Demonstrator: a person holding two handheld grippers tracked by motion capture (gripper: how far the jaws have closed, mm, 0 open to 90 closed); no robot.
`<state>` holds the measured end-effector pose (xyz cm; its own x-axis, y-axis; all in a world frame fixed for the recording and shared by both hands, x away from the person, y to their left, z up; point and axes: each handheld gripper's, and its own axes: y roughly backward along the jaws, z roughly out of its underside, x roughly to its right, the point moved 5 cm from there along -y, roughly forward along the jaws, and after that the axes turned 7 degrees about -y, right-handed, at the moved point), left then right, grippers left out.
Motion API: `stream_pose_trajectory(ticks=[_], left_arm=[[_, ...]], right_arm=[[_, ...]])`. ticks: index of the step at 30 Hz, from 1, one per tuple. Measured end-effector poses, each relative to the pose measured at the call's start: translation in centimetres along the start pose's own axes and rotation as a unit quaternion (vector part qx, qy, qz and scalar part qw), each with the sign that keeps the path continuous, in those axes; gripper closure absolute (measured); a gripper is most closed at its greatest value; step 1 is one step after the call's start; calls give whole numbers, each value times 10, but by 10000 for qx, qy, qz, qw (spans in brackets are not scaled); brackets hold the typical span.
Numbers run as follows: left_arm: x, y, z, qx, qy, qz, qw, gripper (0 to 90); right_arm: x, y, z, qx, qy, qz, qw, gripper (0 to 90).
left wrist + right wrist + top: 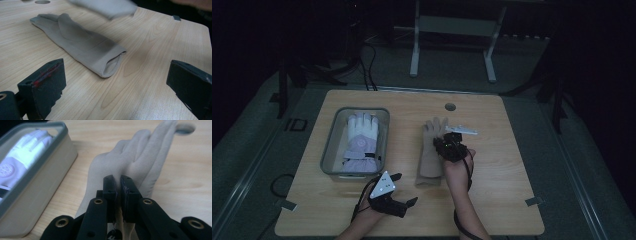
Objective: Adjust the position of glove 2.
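Note:
A beige glove (430, 155) lies flat on the wooden table (502, 200), fingers pointing away and open cuff toward the person. My right gripper (446, 142) sits over its palm, and in the right gripper view the jaws (118, 185) are shut on a pinch of the glove's (130, 160) fabric. My left gripper (406, 189) is open near the front edge, left of the cuff. In the left gripper view its wide-apart jaws (116, 85) hold nothing, and the glove's (82, 45) cuff lies just ahead of them.
A grey tray (328, 145) stands at the left of the table with a white glove (361, 137) inside, close beside the beige glove. A round hole (450, 107) is in the table near its far edge. Cables and a metal frame stand on the dark floor behind.

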<state>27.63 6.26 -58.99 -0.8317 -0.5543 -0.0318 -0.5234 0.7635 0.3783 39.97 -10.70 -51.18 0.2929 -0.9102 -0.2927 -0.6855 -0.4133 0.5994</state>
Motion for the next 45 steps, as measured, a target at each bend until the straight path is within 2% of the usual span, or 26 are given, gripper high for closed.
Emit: stream_pose_trajectory(ticks=[2,3,5,8,10,13,16,23,27,29,31,34,35,36,37,39,42,45], left_arm=[[0,0,0,5,-1,-2,10000,27],[0,1,0,4,-34,-31,10000,27],[0,2,0,7,-44,-33,10000,27],[0,1,0,5,-17,-21,10000,27],[0,1,0,-20,-22,-5,10000,27],[1,0,0,-22,-32,-10,10000,27],[1,0,0,-32,-38,-14,10000,27],[2,0,0,-26,-31,11,10000,27],[2,0,0,-24,-9,22,10000,27],[2,0,0,-37,-9,27,10000,27],[2,0,0,-38,-3,28,10000,27],[1,0,0,-36,19,22,10000,27],[1,0,0,-31,16,18,10000,27],[1,0,0,-31,16,18,10000,27],[1,0,0,-27,21,25,10000,27],[2,-1,0,-25,32,35,10000,27],[2,-1,-1,-11,51,35,10000,27],[1,0,-1,15,54,8,10000,27]], right_arm=[[1,-6,4,-52,38,86,9999,834],[5,-15,10,-179,-35,106,9998,833],[8,-21,15,-251,-71,199,9995,833],[10,-26,24,-362,-168,191,9990,828],[11,-29,28,-427,-254,100,9987,821],[9,-33,33,-476,-203,136,9986,812],[9,-38,38,-544,-268,132,9981,800],[11,-50,48,-692,-82,301,9971,727],[12,-45,47,-675,-78,195,9975,594],[12,-41,42,-579,137,100,9982,552],[13,-36,38,-467,488,120,9976,515],[14,-30,33,-581,443,23,9973,642],[15,-27,32,-652,416,-12,9970,728],[15,-27,32,-652,416,-12,9970,728],[15,-26,32,-700,380,-34,9968,792],[15,-25,35,-870,483,-90,9950,883],[16,-28,41,-1046,555,-104,9929,890],[21,-34,48,-1199,517,-57,9914,897]])
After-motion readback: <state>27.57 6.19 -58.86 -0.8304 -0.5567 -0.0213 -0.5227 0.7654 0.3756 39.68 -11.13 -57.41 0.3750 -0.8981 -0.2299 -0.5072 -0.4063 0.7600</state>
